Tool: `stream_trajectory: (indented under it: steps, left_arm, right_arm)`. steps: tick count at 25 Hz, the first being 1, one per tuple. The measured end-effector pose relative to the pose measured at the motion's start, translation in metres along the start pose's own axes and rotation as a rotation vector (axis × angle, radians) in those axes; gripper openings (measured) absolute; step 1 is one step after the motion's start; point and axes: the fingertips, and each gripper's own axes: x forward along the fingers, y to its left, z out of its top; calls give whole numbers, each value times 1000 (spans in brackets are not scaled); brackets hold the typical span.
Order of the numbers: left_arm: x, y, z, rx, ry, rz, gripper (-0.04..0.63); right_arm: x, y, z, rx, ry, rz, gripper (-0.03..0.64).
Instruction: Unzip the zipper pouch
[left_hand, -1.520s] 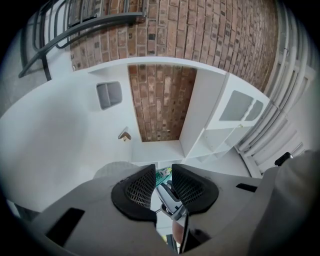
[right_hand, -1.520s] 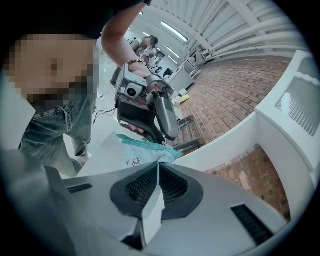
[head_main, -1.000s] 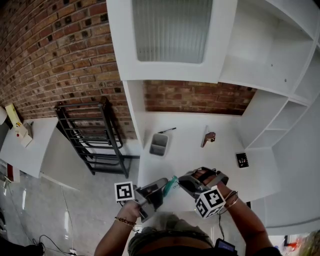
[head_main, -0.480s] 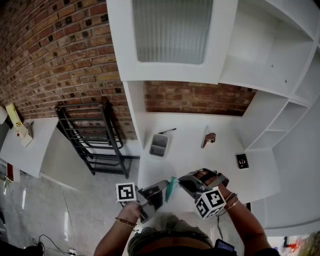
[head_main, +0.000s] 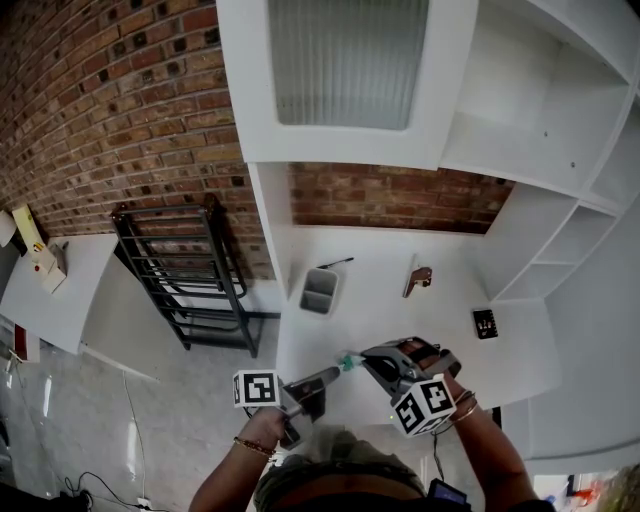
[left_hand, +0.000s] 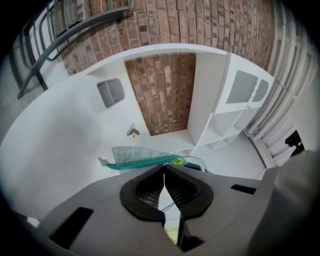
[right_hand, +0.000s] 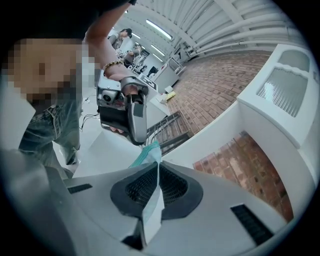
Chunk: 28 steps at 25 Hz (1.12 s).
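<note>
A checked pouch with a teal zipper band (left_hand: 142, 162) hangs above the white table (head_main: 380, 305), stretched between my two grippers. My right gripper (right_hand: 158, 164) is shut on the pouch's pale fabric (right_hand: 151, 200), which runs down between its pads. The left gripper (left_hand: 164, 167) is shut at the band's end, seemingly on the small zipper pull, which its tips mostly hide. In the head view only a short teal piece of the pouch (head_main: 347, 362) shows between the left gripper (head_main: 338, 373) and the right gripper (head_main: 365, 358). The left gripper (right_hand: 141, 142) also shows in the right gripper view, meeting the pouch's top.
On the table behind stand a small grey bin (head_main: 319, 289), a dark pen (head_main: 335, 262), a brown-handled tool (head_main: 417, 276) and a black card (head_main: 484, 321). White shelves (head_main: 560, 230) rise at the right. A black metal rack (head_main: 190, 275) stands left of the table.
The left gripper has tilted flatter and shifted slightly lower. The teal pouch, earlier hanging slantwise between the grippers, now shows only as a short piece at their tips.
</note>
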Motion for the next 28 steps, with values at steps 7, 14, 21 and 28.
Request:
stream_trajectory:
  steps: [7, 14, 21, 28]
  left_arm:
    - [-4, 15, 0, 84, 16, 86, 8]
    - [-8, 25, -1, 193, 42, 192, 8]
    - [-11, 38, -2, 220, 38, 245, 8]
    - [-10, 50, -5, 247, 33, 296, 8]
  right_arm:
    - [-2, 1, 1, 26, -10, 0, 8]
    - [-8, 0, 2, 80, -33, 2, 8]
    - [-15, -1, -2, 101, -40, -2, 8]
    - [-25, -3, -12, 137, -38, -25, 8]
